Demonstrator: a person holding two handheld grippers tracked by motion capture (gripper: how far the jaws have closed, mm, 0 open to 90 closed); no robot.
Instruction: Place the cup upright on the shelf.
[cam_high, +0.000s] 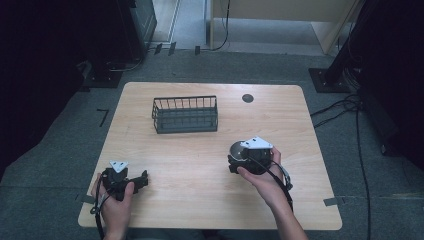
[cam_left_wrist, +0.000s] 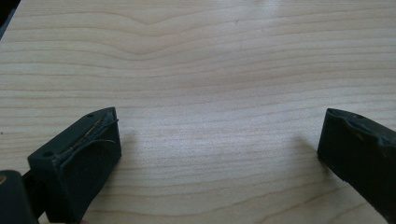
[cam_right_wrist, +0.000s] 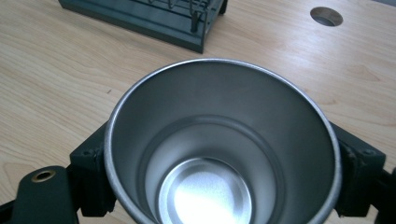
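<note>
Steel cup (cam_right_wrist: 219, 149) clamped in our right hand-held gripper (cam_high: 250, 159) above bench (cam_high: 210, 200), wire basket (cam_high: 185, 115) beyond; our left hand-held gripper (cam_left_wrist: 219, 154) wide, empty.

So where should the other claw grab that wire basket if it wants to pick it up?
Probably one of the basket's long walls near the top rim, coming down from above. The basket stands upright with its open top facing up, and its thin wire walls would slip between open jaws. The left claw is open with nothing in it; the right claw is shut on the metal cup.

Left jaws apart, right clamped.
</note>
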